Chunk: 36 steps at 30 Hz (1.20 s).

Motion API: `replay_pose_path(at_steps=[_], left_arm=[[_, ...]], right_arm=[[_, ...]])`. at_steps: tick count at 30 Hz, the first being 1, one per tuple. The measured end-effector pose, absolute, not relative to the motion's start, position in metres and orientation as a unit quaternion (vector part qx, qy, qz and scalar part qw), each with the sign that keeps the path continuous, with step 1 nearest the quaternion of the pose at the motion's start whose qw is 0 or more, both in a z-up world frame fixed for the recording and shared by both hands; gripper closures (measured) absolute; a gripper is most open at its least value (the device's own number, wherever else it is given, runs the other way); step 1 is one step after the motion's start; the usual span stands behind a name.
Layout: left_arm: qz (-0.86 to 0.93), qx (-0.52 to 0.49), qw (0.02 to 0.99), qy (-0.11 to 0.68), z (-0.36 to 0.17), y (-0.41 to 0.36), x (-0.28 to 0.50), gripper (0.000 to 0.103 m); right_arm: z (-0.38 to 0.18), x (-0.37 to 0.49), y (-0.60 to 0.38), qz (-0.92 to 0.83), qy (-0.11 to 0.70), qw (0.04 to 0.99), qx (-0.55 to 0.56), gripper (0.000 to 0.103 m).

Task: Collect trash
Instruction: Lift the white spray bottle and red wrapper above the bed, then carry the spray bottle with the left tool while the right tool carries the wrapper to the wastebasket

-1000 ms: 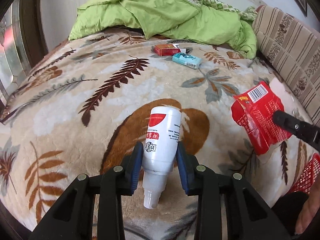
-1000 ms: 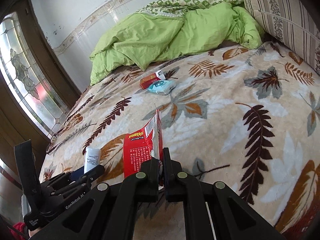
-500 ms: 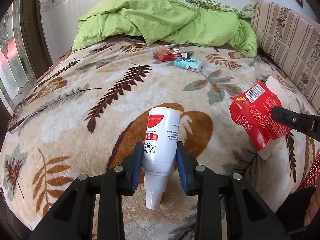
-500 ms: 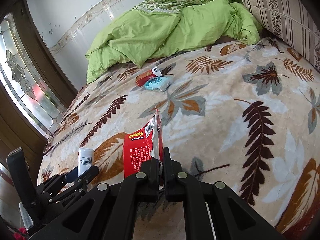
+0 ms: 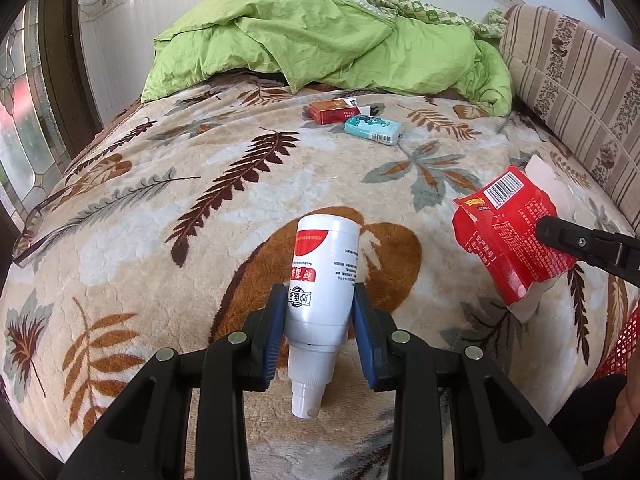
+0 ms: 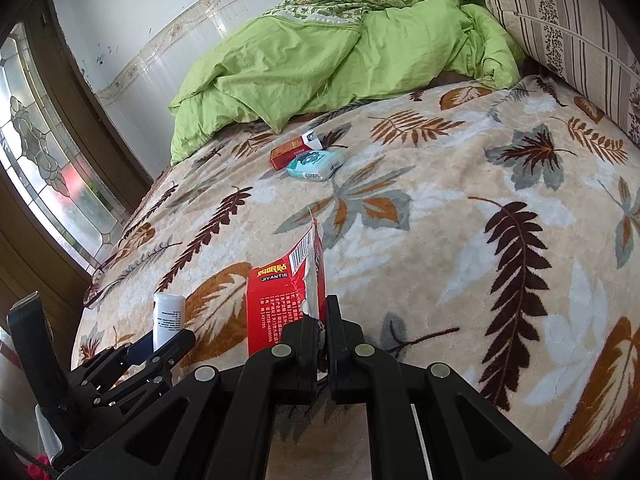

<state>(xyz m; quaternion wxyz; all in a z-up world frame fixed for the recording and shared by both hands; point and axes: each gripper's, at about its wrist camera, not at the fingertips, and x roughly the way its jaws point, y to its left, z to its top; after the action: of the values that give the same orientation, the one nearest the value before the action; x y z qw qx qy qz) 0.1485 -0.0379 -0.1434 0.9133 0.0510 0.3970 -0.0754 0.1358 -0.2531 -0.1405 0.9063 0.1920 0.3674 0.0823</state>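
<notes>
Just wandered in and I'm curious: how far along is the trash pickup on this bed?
Midway. In hand: the left hand-held gripper clamps a white spray bottle, and the right hand-held gripper pinches a torn red packet. Left on the leaf-print blanket: a red cigarette pack and a teal tissue pack.

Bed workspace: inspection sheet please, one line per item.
Surface: leaf-print blanket covering the bed.
Job's things: white spray bottle and torn red packet held above the blanket; red cigarette box and teal tissue pack lying side by side farther back.
Clutter: green duvet bunched at the far end.
Grippers: left gripper shut on the bottle; right gripper shut on the packet.
Cables: nothing seen.
Surroundings: striped cushion, leaded window.
</notes>
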Motion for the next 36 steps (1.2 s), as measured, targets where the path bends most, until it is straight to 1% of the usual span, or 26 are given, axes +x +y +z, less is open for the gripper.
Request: replay_pose_path(at_steps=[7, 15, 26, 36], left_arm=[[-0.092, 0.052, 0.913, 0.393, -0.133, -0.047, 0.138, 0.072], [-0.116, 0.057, 0.914, 0.384, -0.114, -0.062, 0.121, 0.073], [-0.149, 0.070, 0.921, 0.352, -0.082, -0.089, 0.096, 0.073], [-0.171, 0.085, 0.922, 0.337, -0.067, -0.112, 0.083, 0.073]], right_arm=[[-0.137, 0.125, -0.254, 0.091, 0.368, 0.903, 0.202, 0.099], [-0.122, 0.089, -0.269, 0.086, 0.358, 0.904, 0.216, 0.099], [-0.087, 0.049, -0.299, 0.074, 0.318, 0.913, 0.244, 0.099], [-0.077, 0.020, -0.329, 0.053, 0.299, 0.916, 0.263, 0.099]])
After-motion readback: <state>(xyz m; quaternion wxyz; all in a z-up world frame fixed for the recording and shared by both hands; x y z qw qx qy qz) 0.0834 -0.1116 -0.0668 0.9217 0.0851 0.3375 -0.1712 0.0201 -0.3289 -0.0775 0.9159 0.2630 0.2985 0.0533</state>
